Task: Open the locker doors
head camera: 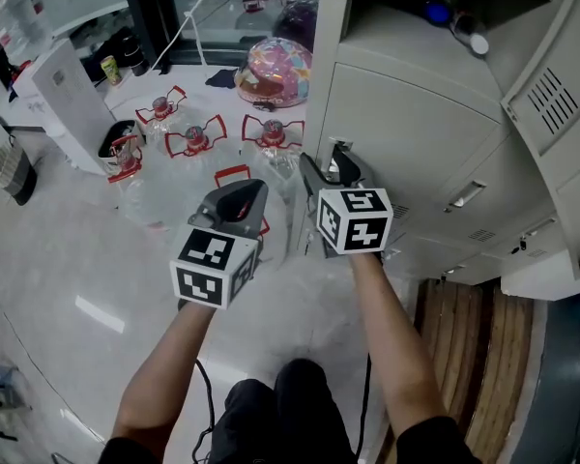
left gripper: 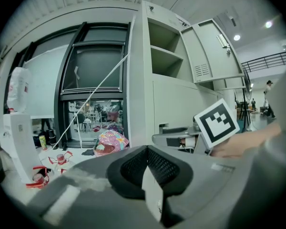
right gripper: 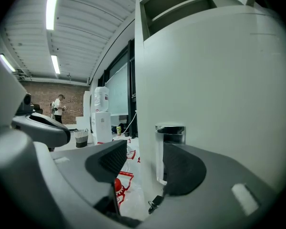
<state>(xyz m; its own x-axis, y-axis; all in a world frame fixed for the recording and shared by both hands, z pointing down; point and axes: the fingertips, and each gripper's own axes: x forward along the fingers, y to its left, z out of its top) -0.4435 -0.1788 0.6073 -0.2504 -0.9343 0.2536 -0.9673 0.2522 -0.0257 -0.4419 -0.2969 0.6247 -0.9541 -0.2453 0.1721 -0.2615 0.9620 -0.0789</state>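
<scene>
Far left of the head view: white water dispenser (head camera: 63, 100) on the pale floor (head camera: 68, 288). Yellow can (head camera: 109, 69) just past it, dark bag (head camera: 14, 172) at the frame edge below.

Next right: clear bottles with red carry handles (head camera: 195, 141) in a loose group on the floor. Colourful round bag or helmet (head camera: 274, 71) above them, can't tell which, just beside the locker corner.

Centre-left: left gripper (head camera: 244, 193), well apart from the locker, nose over the floor near the bottles. The left gripper view shows its jaws (left gripper: 147, 149) closed on each other, nothing between. Same view has the right gripper's marker cube (left gripper: 218, 123) off to the right, against the locker face.

Just right of centre: right gripper (head camera: 331, 167), nose at the left edge of the closed lower door (head camera: 406, 129), right at the chrome handle (head camera: 340, 147). In the right gripper view its jaws (right gripper: 145, 149) are apart and the handle (right gripper: 170, 147) stands upright between them. It sits close against the right pad (right gripper: 186, 168), with a clear gap to the left pad (right gripper: 112, 159). No squeeze on it; can't tell if the right pad actually touches.

Right half: grey locker (head camera: 327, 17). Top compartment is open, with its upper door (head camera: 551, 95) swung out to the upper right. A bottle (head camera: 472, 35) lies on the shelf inside. Another handle (head camera: 466, 194) sits lower right on the locker face. Wood planks (head camera: 474, 356) at bottom right.
</scene>
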